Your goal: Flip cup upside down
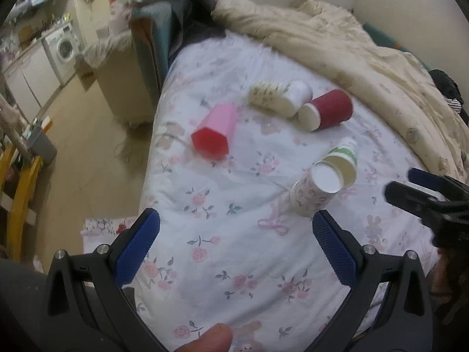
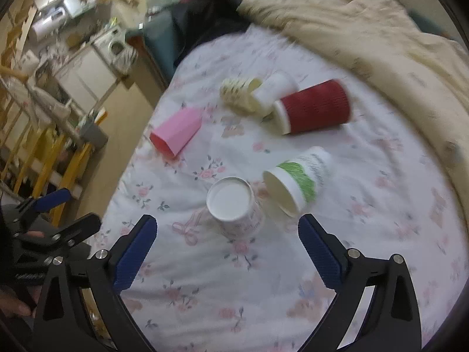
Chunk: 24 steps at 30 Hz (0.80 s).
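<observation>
Just ahead of the spread right gripper (image 2: 227, 246) stands the inverted floral cup (image 2: 234, 205).

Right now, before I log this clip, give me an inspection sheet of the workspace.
Surface: floral bedsheet, soft and wrinkled.
Job's things: floral paper cup stands upside down; green-print cup, red ribbed cup, pink cup, white cup and yellow patterned cup lie on their sides.
Clutter: beige duvet bunched along the far edge.
Grippers: left gripper and right gripper both open, holding nothing, above the sheet.
Cables: nothing seen.
Surroundings: washing machine, yellow wooden frame, tan floor.
</observation>
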{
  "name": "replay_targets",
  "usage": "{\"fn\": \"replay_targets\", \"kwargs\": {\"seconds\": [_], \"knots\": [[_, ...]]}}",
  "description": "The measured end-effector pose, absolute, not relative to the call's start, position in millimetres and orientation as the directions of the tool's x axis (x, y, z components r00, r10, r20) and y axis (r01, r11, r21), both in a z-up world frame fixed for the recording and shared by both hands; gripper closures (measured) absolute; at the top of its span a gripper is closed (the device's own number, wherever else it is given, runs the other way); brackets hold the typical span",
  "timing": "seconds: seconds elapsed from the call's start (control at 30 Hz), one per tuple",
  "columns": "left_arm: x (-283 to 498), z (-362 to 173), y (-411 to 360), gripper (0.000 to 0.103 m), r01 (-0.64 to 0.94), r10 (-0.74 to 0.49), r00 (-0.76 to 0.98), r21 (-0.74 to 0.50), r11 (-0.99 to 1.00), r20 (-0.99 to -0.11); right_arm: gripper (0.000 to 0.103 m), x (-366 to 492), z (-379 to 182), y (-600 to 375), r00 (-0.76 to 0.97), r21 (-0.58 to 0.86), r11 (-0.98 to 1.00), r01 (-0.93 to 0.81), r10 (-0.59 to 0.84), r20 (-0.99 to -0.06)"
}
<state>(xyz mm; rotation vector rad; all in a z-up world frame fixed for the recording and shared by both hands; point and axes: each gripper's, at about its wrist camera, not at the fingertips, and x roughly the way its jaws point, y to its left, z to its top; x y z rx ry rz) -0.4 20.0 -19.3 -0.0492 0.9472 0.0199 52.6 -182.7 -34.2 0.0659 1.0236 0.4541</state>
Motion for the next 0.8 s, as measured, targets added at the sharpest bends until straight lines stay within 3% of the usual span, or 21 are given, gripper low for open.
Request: {"fn": "replay_targets", "kwargs": {"seconds": [0.3, 0.6, 0.8], "knots": [[-36.8, 1.9, 14.5, 0.000, -0.045, -0.002, 0.672, -0.043, 0.998, -0.741, 0.003, -22.0, 7.4, -213.6, 0.637, 0.169, 0.966, -0.198, 0.258, -0.726], [-61.1, -3.1, 3.8, 0.000, -0.035, 0.017, 0.715, -0.010, 0.999, -0.699, 0.003, -59.2, -3.2, -221.1, 0.719, 0.172, 0.974, -0.146, 0.224, -0.658], [-55.9, -10.0, 4.2, 0.000, -0.051, 0.015, 0.688, -0.027, 0.998, -0.725, 0.003, -57.9, -12.1, -217.1, 0.726, 0.155, 0.977, -0.144, 0.211, -0.655]]}}
